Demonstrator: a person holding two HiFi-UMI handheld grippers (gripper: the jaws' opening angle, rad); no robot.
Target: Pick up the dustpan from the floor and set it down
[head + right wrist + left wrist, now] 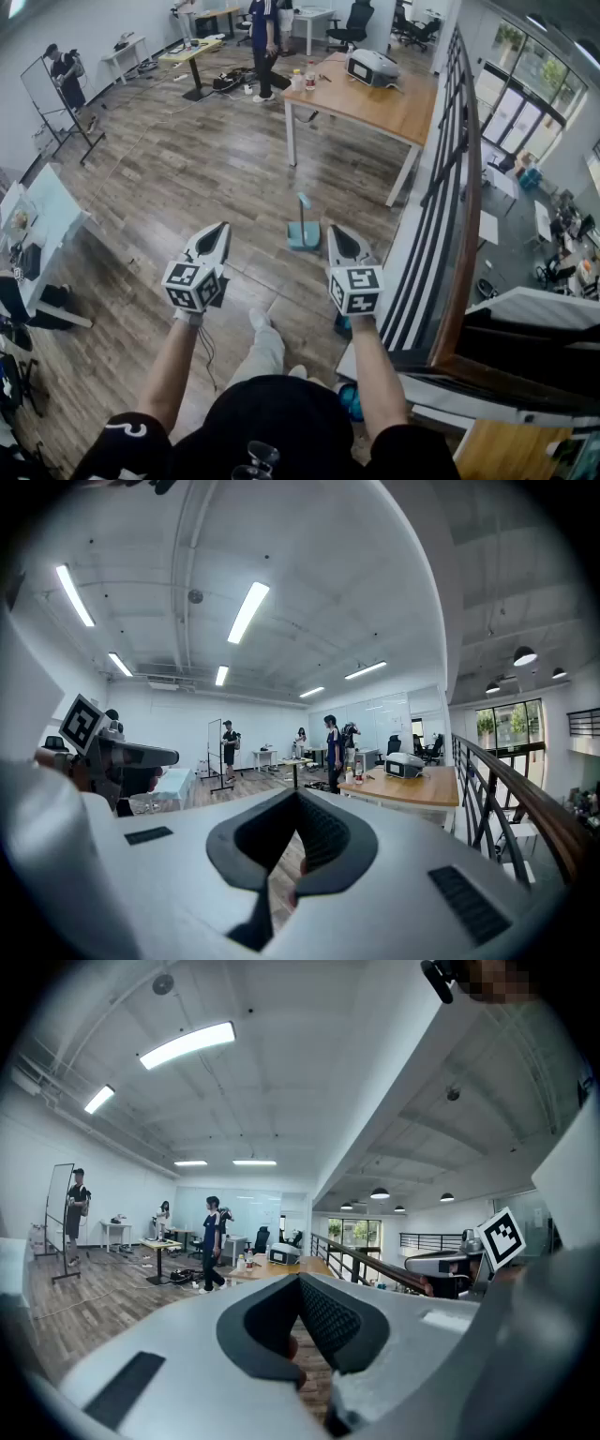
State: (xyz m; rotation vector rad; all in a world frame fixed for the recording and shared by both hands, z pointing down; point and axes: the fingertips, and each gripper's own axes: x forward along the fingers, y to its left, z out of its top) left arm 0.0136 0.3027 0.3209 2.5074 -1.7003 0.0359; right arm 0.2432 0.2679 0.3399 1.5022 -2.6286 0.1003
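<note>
On the far left of the room, a person [64,70] stands by a white board on a stand [52,103]. Nearer, at the left edge, there is a white table [47,220].

My left gripper [223,228] is held out level over the wood floor [187,178]. In the left gripper view, its two jaws touch at the tips and there is nothing between them. Its marker cube [192,284] sits near my hand.

The dustpan [303,234] is on the floor, a little farther away than my two grippers and between them. It is closer to my right gripper. It is light blue. The pan part lies on the floor, and the long thin handle [303,211] stands straight up from it, so its long way runs up and down. I cannot tell which way the pan's mouth faces. Nothing is touching it.

My right gripper [334,231] is held out just to the right of the dustpan and tips down a tiny bit. Its jaws are closed tight and hold nothing.

Far past the dustpan is a wooden table [384,108] with a white machine [373,67] on it. Another person [265,42] stands near the table's far left corner. On the right, a dark railing [441,187] runs from near to far.
</note>
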